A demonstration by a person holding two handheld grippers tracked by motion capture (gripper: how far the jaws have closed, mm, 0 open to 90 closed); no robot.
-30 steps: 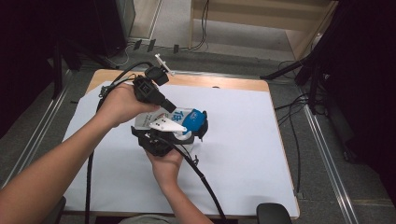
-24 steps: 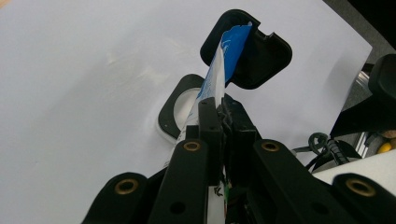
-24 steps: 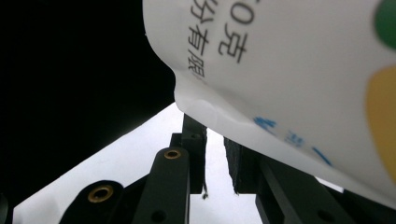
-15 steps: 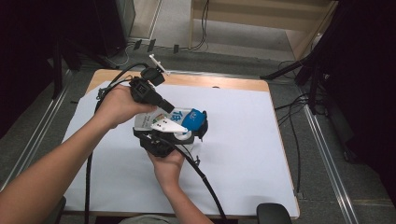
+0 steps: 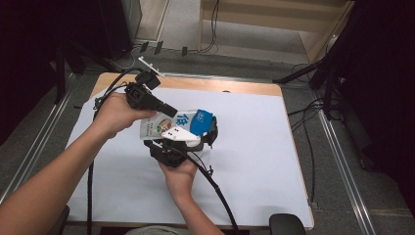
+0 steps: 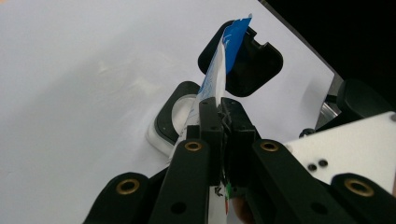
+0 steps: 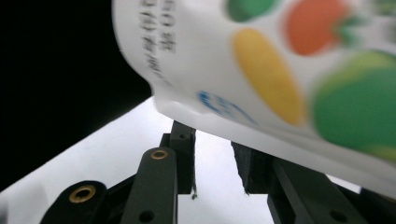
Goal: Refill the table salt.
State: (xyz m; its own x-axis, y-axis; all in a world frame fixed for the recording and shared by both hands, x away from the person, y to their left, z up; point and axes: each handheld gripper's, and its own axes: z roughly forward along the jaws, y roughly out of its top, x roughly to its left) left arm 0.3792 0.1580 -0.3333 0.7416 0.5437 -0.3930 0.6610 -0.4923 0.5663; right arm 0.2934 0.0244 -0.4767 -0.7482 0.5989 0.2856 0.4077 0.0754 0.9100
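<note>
Hanging above the white table sheet point(image 5: 254, 161), the printed pouch point(image 5: 166, 123) is pinched at its edge by the left gripper point(image 6: 219, 112), jaws fully shut on it; the right gripper point(image 7: 215, 158) beneath has just been opening, nothing pressed between its jaws (pouch overhead); a one-sided hold could let the pouch swing or slip.
</note>
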